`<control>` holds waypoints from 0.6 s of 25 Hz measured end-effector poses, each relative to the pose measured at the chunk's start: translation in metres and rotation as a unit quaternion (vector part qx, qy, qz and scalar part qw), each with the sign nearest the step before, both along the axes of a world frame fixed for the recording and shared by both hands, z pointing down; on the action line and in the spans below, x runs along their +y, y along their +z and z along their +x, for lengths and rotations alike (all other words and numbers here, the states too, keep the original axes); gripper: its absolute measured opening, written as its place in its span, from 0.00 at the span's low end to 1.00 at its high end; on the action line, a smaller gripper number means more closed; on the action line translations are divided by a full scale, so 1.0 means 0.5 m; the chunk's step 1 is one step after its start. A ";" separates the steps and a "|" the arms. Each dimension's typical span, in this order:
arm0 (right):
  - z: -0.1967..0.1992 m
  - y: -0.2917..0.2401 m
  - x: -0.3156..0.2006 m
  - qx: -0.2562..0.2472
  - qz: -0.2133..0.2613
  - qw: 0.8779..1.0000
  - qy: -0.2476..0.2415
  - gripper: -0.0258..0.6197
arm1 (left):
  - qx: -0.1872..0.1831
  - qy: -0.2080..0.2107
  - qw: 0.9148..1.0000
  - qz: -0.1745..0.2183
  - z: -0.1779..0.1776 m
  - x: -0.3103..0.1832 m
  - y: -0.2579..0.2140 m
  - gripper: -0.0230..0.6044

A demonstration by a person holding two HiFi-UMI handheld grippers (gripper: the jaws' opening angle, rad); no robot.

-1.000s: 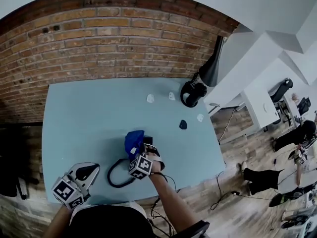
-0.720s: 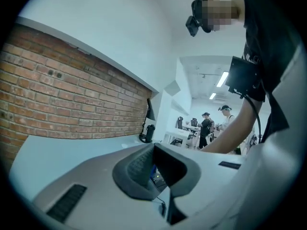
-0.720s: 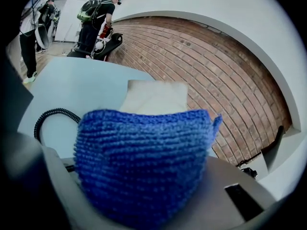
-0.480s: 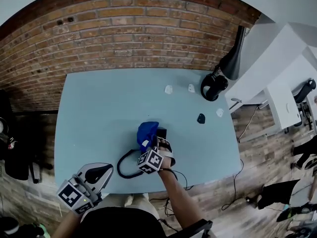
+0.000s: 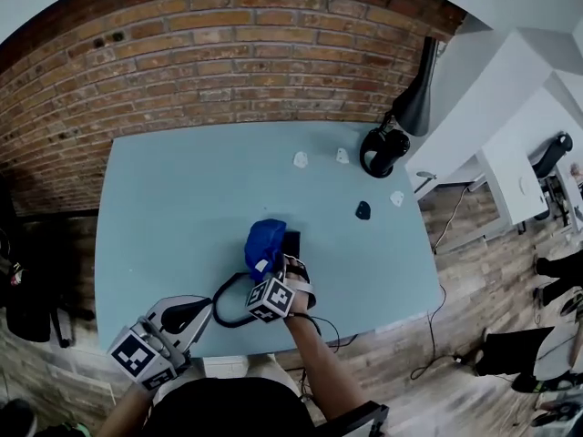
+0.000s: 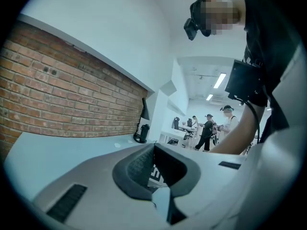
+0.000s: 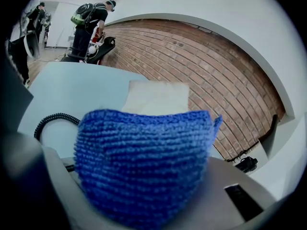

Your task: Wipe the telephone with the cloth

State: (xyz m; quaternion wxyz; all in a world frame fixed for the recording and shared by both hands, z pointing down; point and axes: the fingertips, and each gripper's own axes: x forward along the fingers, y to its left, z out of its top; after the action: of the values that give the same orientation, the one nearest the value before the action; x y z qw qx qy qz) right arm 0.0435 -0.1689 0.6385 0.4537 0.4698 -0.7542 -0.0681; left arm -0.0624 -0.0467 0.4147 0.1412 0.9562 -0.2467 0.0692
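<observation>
Right gripper (image 5: 274, 269) clamps the blue cloth (image 5: 263, 242) against the telephone (image 5: 292, 242), mid-frame (left gripper (image 5: 185, 316), lower left, closed on nothing).

At the frame's lower left the left gripper (image 5: 189, 314) hangs closed and empty, while at lower centre the right gripper (image 5: 276, 268) clamps the cloth (image 5: 263, 242).

Even, soft indoor light; heavy fisheye bending, dark corners, blurry close-up cloth (image 7: 144, 166).
</observation>
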 end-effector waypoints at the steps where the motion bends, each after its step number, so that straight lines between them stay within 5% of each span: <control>1: -0.001 0.000 0.004 0.001 0.004 1.000 0.003 0.13 | 0.000 0.008 1.000 0.001 -0.001 0.004 0.006 0.07; 7: 0.007 0.010 0.025 -0.012 0.021 0.999 0.042 0.13 | -0.031 0.053 0.998 0.002 -0.014 0.015 0.027 0.07; 15: -0.002 0.023 0.055 -0.019 0.016 0.999 0.048 0.13 | -0.028 0.031 0.999 0.003 -0.032 0.004 0.040 0.07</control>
State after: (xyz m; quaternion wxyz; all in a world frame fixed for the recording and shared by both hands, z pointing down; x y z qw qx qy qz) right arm 0.0423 -0.1413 0.6500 0.4341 0.5138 -0.7383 -0.0497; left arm -0.0786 -0.0446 0.4348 0.1287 0.9616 -0.2207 0.0998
